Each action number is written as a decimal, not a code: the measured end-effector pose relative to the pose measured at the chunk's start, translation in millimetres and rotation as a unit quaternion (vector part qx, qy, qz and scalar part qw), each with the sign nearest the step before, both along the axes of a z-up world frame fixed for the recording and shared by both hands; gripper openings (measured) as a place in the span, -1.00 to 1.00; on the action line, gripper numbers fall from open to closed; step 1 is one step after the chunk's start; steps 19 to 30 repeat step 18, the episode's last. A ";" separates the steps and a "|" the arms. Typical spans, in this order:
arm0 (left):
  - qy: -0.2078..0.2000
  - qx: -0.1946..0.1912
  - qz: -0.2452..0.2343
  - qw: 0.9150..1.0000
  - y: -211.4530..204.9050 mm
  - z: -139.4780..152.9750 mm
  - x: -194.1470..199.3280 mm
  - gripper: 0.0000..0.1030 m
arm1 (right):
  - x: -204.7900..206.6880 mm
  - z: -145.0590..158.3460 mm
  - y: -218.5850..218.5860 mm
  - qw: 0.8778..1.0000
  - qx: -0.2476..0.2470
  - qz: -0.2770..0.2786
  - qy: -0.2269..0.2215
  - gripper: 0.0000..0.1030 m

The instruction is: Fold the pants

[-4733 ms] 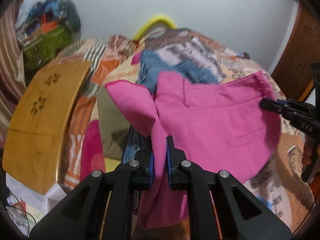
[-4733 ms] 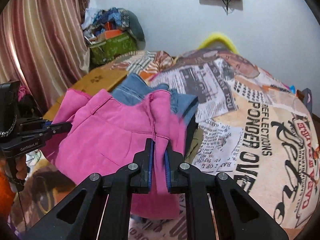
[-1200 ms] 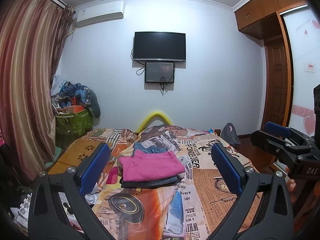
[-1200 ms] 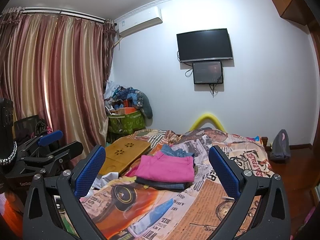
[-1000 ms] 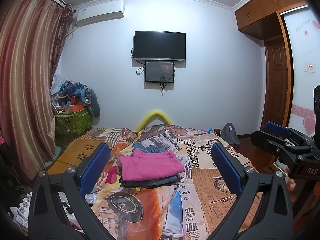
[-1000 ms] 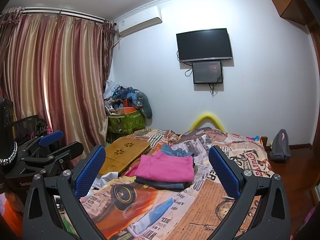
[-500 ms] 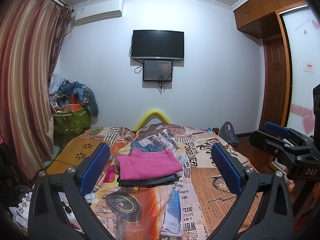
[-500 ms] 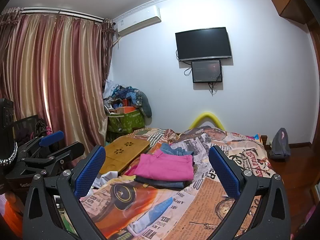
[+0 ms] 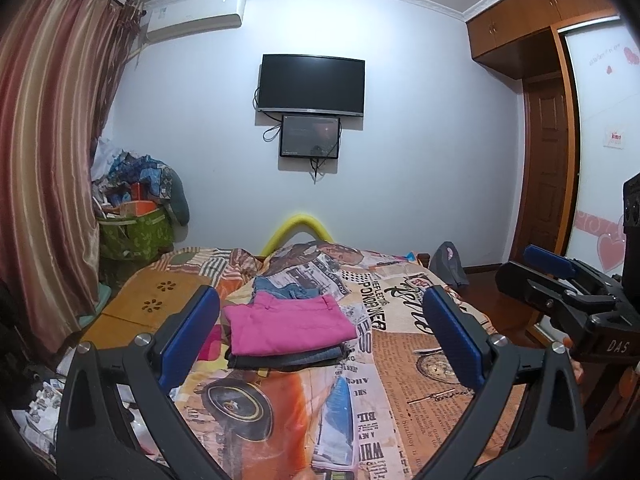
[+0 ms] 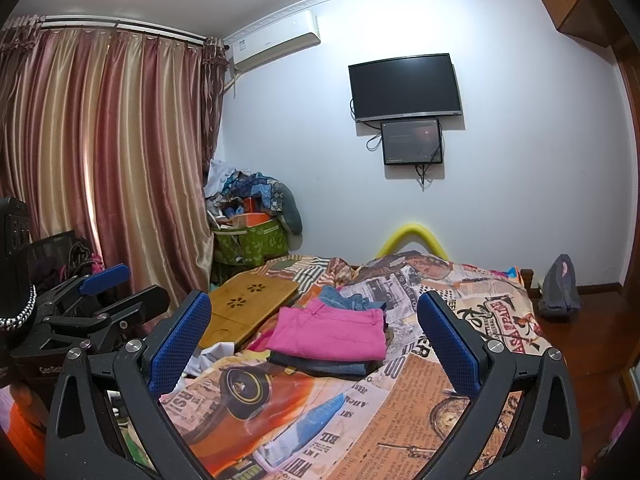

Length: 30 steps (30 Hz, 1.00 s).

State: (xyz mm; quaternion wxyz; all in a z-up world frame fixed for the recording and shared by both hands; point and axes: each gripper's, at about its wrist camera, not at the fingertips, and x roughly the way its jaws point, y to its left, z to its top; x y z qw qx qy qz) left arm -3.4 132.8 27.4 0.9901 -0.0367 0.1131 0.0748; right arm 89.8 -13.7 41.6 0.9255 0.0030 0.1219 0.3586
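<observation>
place: home bedroom | signs: bed (image 9: 400,380); wall TV (image 9: 312,85); curtains (image 10: 100,160); wardrobe (image 9: 532,20)

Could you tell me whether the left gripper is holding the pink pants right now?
No, the left gripper is open and empty, and the pink pants lie folded on a stack on the bed.

I see a bed (image 9: 420,400) with a newspaper-print cover. A stack of folded clothes (image 9: 288,344), pink pants (image 9: 288,324) on top, lies in the middle. A wooden board (image 9: 148,304) lies at its left.
</observation>
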 end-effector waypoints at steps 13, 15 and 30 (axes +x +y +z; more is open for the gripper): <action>0.002 -0.004 -0.001 1.000 2.5 -3.1 2.1 0.99 | 1.9 -0.8 -3.0 1.000 -0.002 -0.002 0.003 0.99; 0.002 -0.004 -0.002 1.000 2.8 -3.2 2.4 0.99 | 1.4 -0.7 -1.6 1.000 -0.002 -0.003 0.004 0.99; 0.002 -0.003 -0.002 1.000 3.2 -3.0 2.4 0.99 | 1.2 -0.2 -1.4 1.000 -0.002 -0.003 0.004 0.99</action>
